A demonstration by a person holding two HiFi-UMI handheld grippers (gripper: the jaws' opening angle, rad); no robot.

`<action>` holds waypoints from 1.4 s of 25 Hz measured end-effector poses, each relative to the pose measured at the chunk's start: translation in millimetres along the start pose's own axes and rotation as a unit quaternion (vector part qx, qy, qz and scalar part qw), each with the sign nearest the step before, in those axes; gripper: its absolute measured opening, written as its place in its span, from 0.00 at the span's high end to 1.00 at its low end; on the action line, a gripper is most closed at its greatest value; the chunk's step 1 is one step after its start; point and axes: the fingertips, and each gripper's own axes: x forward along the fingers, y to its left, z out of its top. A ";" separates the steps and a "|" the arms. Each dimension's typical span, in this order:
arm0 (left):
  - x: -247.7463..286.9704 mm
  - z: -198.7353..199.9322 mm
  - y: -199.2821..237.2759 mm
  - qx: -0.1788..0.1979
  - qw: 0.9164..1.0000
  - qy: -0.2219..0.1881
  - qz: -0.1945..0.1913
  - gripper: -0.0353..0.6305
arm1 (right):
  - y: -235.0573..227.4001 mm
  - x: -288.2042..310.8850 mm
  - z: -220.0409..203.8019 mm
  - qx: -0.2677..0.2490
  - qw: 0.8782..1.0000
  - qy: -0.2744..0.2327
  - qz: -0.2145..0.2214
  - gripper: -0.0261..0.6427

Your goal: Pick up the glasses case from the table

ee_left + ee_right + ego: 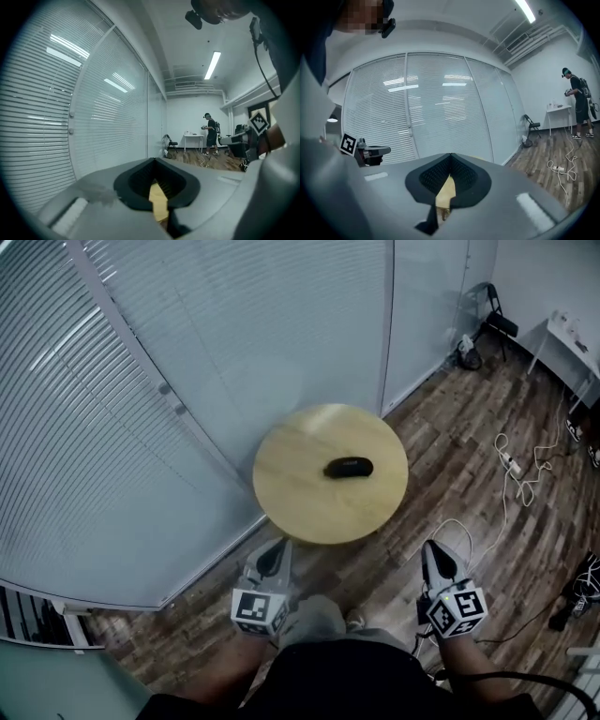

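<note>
Fingers [132, 182] of my left gripper [273, 559] are clenched together on nothing, and my right gripper [441, 563] is closed and empty too. Both hang near me, well short of the round table [305, 521]. On it, farther off, lies the glasses case [349, 467], untouched. By my judgement, approach, opening, grasp and lift all remain.

table [309, 512]: pale smooth wood | glasses case [348, 467]: dark, slight sheen | floor [450, 484]: wood planks
</note>
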 end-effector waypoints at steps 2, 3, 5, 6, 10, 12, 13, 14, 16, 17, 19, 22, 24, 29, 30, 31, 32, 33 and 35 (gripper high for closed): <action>10.5 -3.7 20.2 -0.002 1.000 0.007 0.006 0.94 | 4.9 26.0 0.3 -0.005 1.000 0.006 0.011 0.95; 17.8 -4.8 31.6 -0.003 1.000 0.010 0.007 0.94 | 7.2 40.1 0.1 -0.008 1.000 0.009 0.013 0.95; 37.6 -3.9 54.3 -0.006 1.000 0.012 0.005 0.94 | 10.7 70.4 1.3 -0.009 1.000 0.019 0.016 0.95; 49.1 -2.2 65.0 -0.005 1.000 0.013 0.003 0.94 | 13.1 85.2 2.3 -0.008 0.999 0.026 0.021 0.95; 102.9 11.5 104.2 -0.001 1.000 0.000 -0.010 0.94 | 22.1 138.9 9.5 -0.031 0.997 0.052 0.050 0.95; 132.4 18.7 120.2 -0.013 1.000 -0.009 -0.022 0.94 | 20.5 169.3 12.8 -0.046 0.996 0.059 0.048 0.95; 145.4 19.4 127.2 -0.018 0.999 -0.010 -0.025 0.94 | 19.0 184.9 15.2 -0.047 0.996 0.059 0.045 0.95; 157.1 18.3 133.9 -0.021 0.999 -0.008 -0.026 0.94 | 17.8 200.2 18.3 -0.045 0.996 0.059 0.043 0.95; 177.5 15.6 147.5 -0.034 0.999 -0.004 -0.024 0.94 | 16.7 229.6 24.5 -0.038 0.997 0.059 0.041 0.95; 186.1 14.5 154.2 -0.041 0.999 -0.002 -0.022 0.94 | 16.7 242.9 27.0 -0.035 0.997 0.059 0.041 0.95; 200.5 10.7 163.7 -0.031 0.999 0.003 -0.025 0.94 | 16.5 265.6 33.3 -0.037 0.997 0.056 0.040 0.95; 219.0 9.9 164.1 -0.009 0.999 0.006 -0.045 0.94 | 10.1 292.9 42.2 -0.047 0.997 0.055 0.038 0.95; 226.8 11.5 163.8 -0.013 0.999 0.010 -0.050 0.94 | 4.0 306.9 43.7 -0.050 0.996 0.058 0.035 0.95; 239.6 15.6 168.1 -0.051 0.999 -0.009 -0.007 0.94 | -28.4 330.2 42.2 -0.059 0.995 0.073 0.028 0.95; 242.4 15.3 166.6 -0.052 0.999 -0.010 -0.002 0.94 | -35.0 333.9 39.9 -0.067 0.994 0.076 0.030 0.95; 245.8 14.3 165.0 -0.050 0.999 -0.008 -0.002 0.94 | -39.9 337.7 35.9 -0.080 0.993 0.080 0.034 0.95; 249.8 12.6 164.3 -0.047 0.999 -0.005 -0.001 0.94 | -43.1 341.7 29.7 -0.093 0.991 0.086 0.040 0.95; 253.8 9.5 165.2 -0.049 0.999 -0.002 0.002 0.94 | -45.2 345.8 21.2 -0.102 0.989 0.094 0.046 0.95; 260.4 0.2 169.6 -0.068 0.998 0.007 0.018 0.94 | -45.8 354.3 3.3 -0.106 0.986 0.115 0.060 0.95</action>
